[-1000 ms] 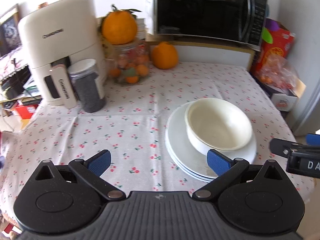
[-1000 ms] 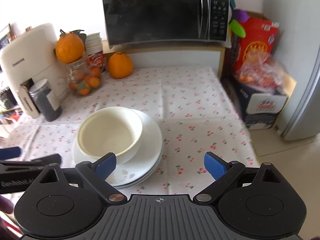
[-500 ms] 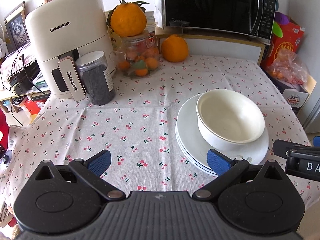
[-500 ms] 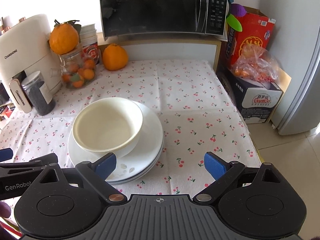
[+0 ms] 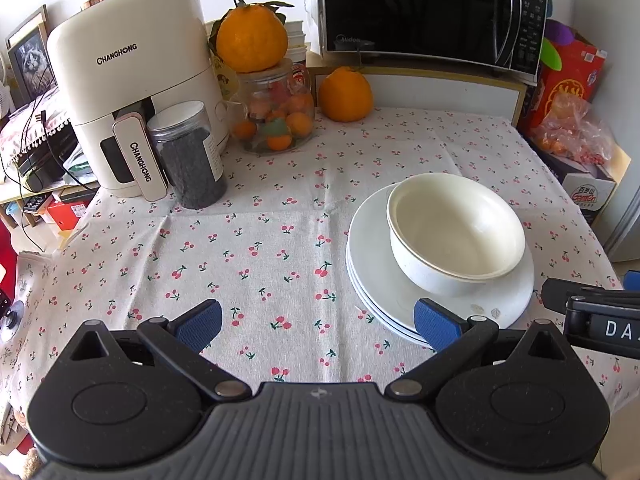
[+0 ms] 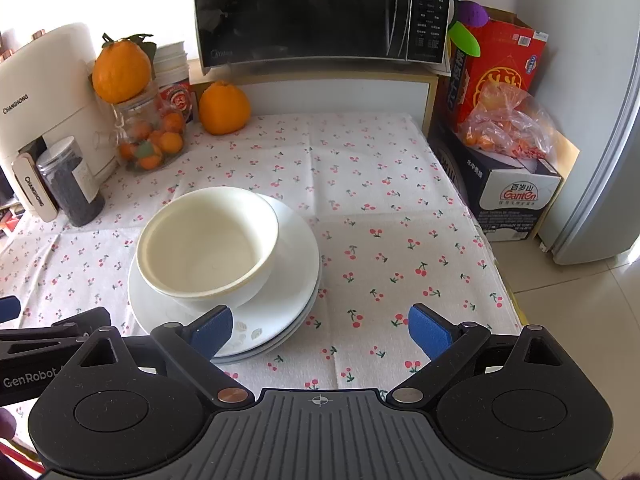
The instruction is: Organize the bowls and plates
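Observation:
Nested white bowls [image 5: 456, 236] sit on a stack of white plates [image 5: 372, 276] on the cherry-print tablecloth; both also show in the right wrist view, the bowls [image 6: 208, 244] on the plates [image 6: 296, 292]. My left gripper [image 5: 318, 322] is open and empty above the cloth, left of and nearer than the plates. My right gripper [image 6: 320, 332] is open and empty, its left fingertip over the plates' near edge. Each gripper shows at the edge of the other's view.
A white air fryer [image 5: 132, 84], a dark jar [image 5: 192, 156], a glass jar of small oranges [image 5: 276, 116] with an orange on top, a loose orange [image 5: 346, 94] and a microwave [image 5: 432, 12] stand at the back. Boxes [image 6: 504, 184] stand beyond the table's right edge.
Both grippers have drifted a little, with the scene shifting in both views. The bowls and plates have not moved. Both grippers stay open.

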`<state>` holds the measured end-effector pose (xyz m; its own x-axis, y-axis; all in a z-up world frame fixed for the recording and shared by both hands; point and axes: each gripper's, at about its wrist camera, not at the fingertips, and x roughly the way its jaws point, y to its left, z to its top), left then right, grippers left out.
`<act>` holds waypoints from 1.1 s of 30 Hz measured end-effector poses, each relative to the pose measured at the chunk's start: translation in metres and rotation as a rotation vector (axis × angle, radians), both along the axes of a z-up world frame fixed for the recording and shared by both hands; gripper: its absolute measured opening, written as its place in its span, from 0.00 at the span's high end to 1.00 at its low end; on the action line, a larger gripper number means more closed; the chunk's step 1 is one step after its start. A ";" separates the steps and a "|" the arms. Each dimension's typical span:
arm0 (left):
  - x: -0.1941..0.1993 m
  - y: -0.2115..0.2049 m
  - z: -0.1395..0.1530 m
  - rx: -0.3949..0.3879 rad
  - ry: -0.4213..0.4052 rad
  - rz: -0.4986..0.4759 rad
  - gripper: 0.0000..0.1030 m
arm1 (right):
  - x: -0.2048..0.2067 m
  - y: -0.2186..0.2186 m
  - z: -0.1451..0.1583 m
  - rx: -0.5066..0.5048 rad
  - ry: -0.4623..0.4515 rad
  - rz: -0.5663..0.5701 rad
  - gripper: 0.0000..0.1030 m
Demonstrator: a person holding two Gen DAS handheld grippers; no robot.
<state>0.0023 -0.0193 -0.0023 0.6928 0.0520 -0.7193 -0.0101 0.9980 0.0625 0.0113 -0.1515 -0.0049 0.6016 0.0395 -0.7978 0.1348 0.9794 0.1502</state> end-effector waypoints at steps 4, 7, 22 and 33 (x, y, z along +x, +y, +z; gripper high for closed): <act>-0.001 -0.001 0.000 0.003 0.000 -0.004 0.00 | 0.000 0.001 -0.001 -0.002 0.006 0.002 0.07; -0.001 -0.002 0.000 0.002 0.001 -0.005 0.00 | 0.000 0.001 -0.001 -0.003 0.007 0.002 0.07; -0.002 -0.004 0.000 0.006 0.007 -0.008 0.00 | 0.000 0.001 -0.002 -0.004 0.011 0.003 0.07; -0.001 -0.003 -0.001 0.012 0.017 -0.008 0.01 | -0.001 0.002 -0.005 -0.004 0.012 0.004 0.07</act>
